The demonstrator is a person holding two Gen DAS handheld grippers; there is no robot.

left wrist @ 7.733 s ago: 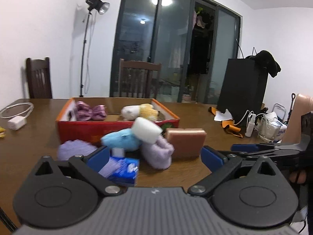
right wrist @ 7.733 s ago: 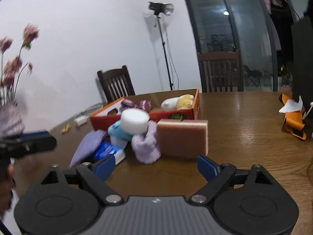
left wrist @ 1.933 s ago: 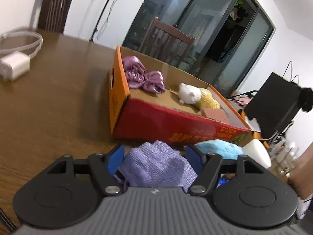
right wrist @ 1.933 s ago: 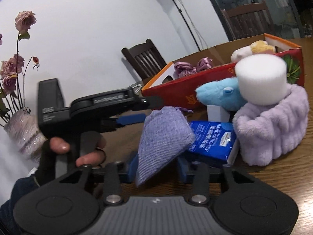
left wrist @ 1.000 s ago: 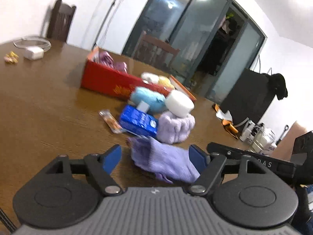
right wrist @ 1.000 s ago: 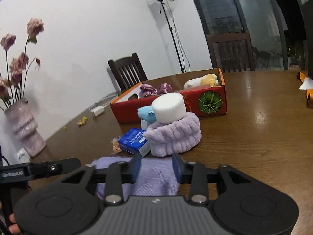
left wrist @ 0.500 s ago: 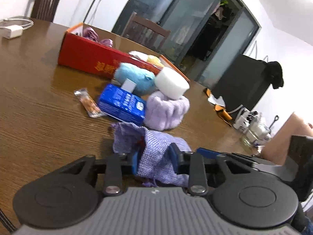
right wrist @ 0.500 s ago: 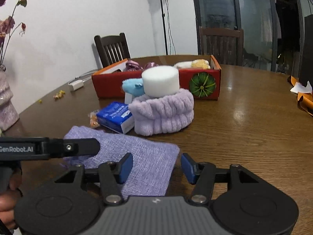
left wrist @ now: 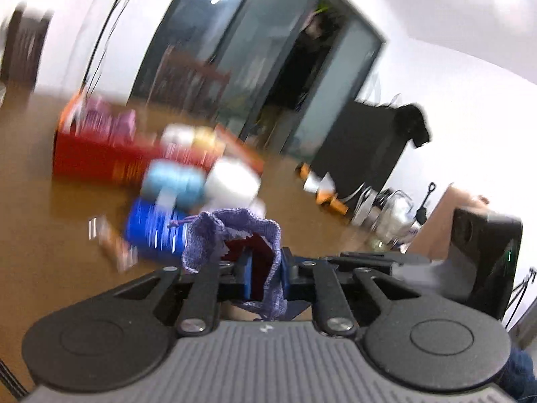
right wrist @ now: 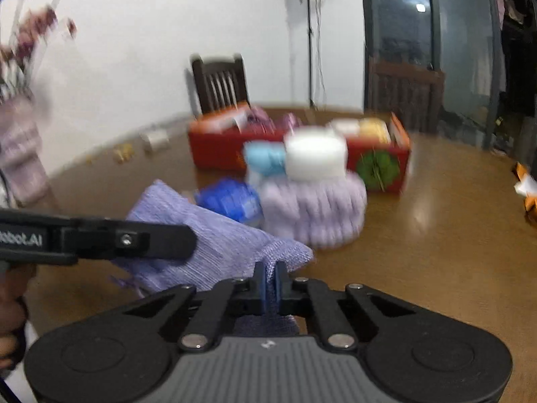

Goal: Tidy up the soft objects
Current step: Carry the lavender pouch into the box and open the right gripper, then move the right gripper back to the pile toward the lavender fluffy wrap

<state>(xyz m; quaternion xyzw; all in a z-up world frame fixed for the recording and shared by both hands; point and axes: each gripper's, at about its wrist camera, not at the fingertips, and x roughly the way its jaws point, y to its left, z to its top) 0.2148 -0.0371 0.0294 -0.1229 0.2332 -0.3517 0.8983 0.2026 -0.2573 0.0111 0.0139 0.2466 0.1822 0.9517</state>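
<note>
Blurred clutter behind purple pouch (right wrist: 214, 238)

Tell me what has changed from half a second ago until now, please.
The right gripper, open before, has shut on a corner of the purple pouch. The left gripper stays shut on its open end, and the pouch has risen off the table. The red box and the pile stayed.

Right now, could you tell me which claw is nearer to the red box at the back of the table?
Neither, clearly: the left claw and right claw are both shut on the purple pouch, well short of the red box.
</note>
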